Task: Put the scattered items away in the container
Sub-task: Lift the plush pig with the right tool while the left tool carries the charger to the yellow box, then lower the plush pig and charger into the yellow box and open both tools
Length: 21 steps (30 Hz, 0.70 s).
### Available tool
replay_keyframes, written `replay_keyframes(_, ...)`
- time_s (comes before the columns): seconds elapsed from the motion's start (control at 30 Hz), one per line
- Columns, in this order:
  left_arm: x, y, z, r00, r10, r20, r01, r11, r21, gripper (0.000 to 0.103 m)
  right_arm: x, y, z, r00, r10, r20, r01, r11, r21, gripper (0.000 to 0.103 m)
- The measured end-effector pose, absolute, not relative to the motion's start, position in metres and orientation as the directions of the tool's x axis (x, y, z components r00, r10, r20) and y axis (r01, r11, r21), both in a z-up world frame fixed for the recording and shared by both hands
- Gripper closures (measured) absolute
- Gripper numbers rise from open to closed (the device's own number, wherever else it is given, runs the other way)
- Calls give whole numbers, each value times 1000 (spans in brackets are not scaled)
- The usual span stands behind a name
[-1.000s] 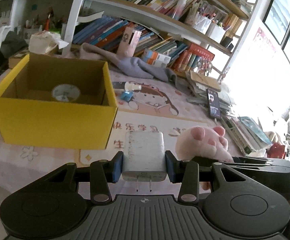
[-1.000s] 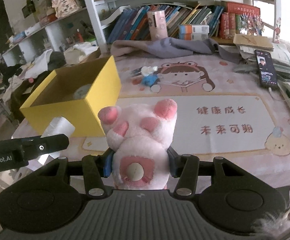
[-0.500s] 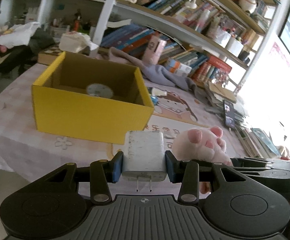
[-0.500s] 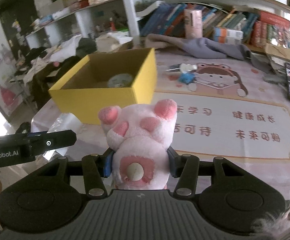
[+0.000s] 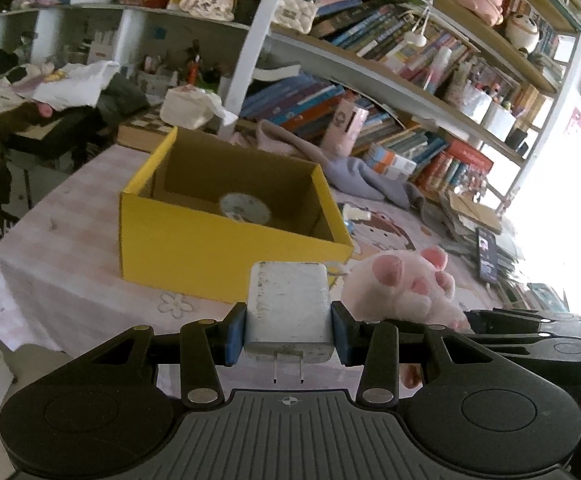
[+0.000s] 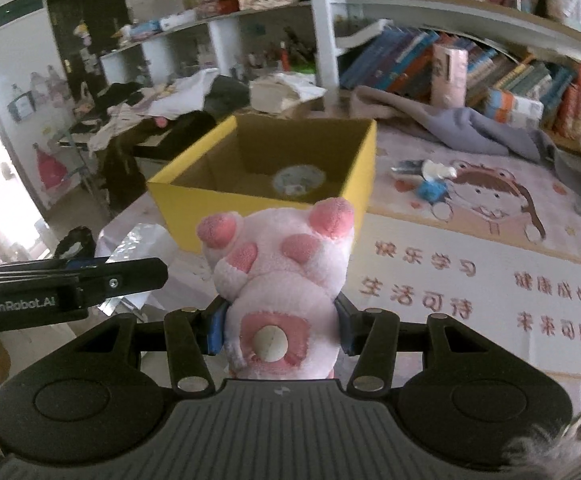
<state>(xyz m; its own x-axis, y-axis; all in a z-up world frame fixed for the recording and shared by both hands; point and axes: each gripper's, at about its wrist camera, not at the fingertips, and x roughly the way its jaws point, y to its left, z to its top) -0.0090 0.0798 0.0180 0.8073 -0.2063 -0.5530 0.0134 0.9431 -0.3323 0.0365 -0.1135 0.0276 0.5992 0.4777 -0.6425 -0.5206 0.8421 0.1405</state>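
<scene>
My left gripper is shut on a white plug charger, prongs toward the camera, held in front of the yellow cardboard box. My right gripper is shut on a pink plush paw, which also shows in the left wrist view. The yellow box stands open on the table ahead of both grippers, with a round tape roll inside. The left gripper's arm shows at the left of the right wrist view.
A small blue item and a white bottle lie on the cartoon mat right of the box. A grey cloth, bookshelves and a phone line the back and right. The table edge lies left.
Both grippers have swung left and risen, keeping their loads. The yellow box now sits nearer the middle of both views, its inside more visible.
</scene>
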Motion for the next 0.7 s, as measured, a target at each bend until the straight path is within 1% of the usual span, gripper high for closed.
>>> replay_keyframes(0.33, 22, 93, 30, 846, -118, -520, -37, 959, -279, 61, 75, -97, 43, 637, 520, -569, -580, 809, 90, 54)
replay_keyframes(0.7, 95, 101, 36, 852, -56, -521, -58, 978, -200, 61, 163, -61, 57, 641, 572, -511, -639, 767, 57, 54)
